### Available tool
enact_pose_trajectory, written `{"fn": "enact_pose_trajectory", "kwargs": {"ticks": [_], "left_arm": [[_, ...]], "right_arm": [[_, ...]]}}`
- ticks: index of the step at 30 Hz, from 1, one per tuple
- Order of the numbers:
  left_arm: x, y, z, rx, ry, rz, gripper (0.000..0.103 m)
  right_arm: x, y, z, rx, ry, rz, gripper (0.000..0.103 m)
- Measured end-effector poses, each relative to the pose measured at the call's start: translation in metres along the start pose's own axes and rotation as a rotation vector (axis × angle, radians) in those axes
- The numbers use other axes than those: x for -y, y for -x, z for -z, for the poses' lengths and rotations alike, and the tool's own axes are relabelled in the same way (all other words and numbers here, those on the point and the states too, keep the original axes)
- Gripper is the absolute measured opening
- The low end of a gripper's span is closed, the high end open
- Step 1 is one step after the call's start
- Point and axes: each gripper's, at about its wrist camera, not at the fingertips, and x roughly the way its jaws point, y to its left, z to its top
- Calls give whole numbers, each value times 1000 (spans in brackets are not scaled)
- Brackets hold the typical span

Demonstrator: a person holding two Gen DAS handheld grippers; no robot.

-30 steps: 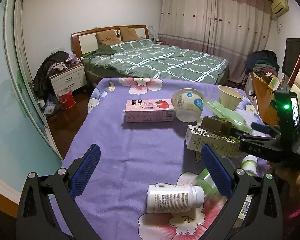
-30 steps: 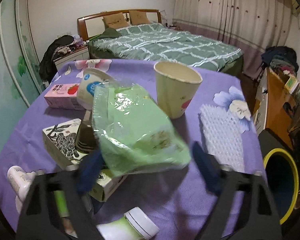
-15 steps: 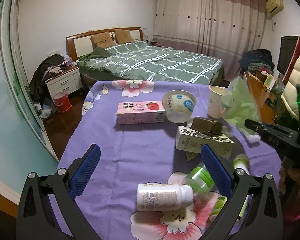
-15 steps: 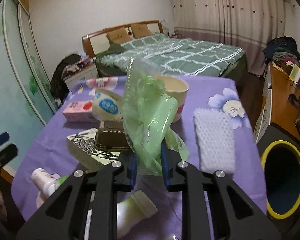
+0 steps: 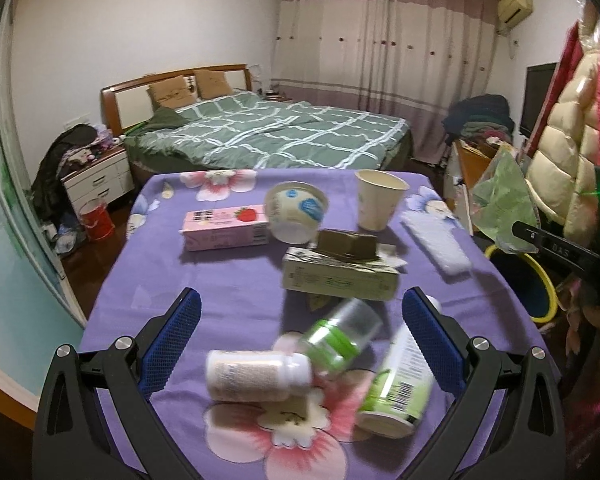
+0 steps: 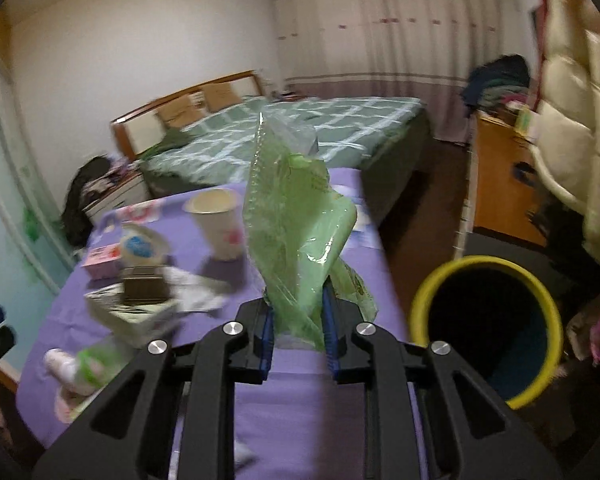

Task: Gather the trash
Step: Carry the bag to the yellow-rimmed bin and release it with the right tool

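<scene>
1. Left wrist view: you are holding the left gripper (image 5: 300, 340) spread wide and empty over the near end of the purple tablecloth (image 5: 228, 280), gripping nothing. Lying between and just past its fingers are a white bottle (image 5: 258, 376), a clear green-labelled bottle (image 5: 342, 334) and a green-and-white bottle (image 5: 398, 384), all on their sides and crowding one another. Farther off are lying a pink carton (image 5: 224, 228), a white tub (image 5: 296, 212), a paper cup (image 5: 378, 200) and a patterned box (image 5: 338, 276). At the right edge, your right gripper (image 5: 520, 232) is carrying the green plastic bag (image 5: 504, 204) beyond the table's side, above the yellow-rimmed bin (image 5: 540, 280).

2. Right wrist view: you are clamping the right gripper (image 6: 298, 320) on the green plastic bag (image 6: 296, 224), pinching its lower end while the rest is standing up and forward from the fingers. The yellow-rimmed bin (image 6: 488, 264) is sitting on the floor to the right of the fingers and lower, its mouth open upward. The bag is not yet over that opening, so the coming move looks like a carry rightward. Your right hand is the nearer one to the bin.
</scene>
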Motion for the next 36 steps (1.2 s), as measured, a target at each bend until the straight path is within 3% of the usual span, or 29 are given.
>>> {"fn": "enact_pose_trajectory", "kwargs": {"ticks": [7, 15, 21, 30, 36], "left_arm": [[28, -3, 8, -25, -45, 55, 99], [41, -13, 16, -66, -55, 94, 99], [48, -18, 22, -81, -70, 110, 99], [54, -30, 37, -119, -117, 135, 98], [62, -46, 53, -170, -150, 159, 88]], "right_arm": [[81, -18, 16, -49, -104, 194, 20], [144, -55, 34, -154, -177, 305, 28], [145, -51, 38, -139, -186, 339, 44], [130, -27, 37, -90, -171, 316, 47], [124, -18, 36, -78, -164, 303, 48]]}}
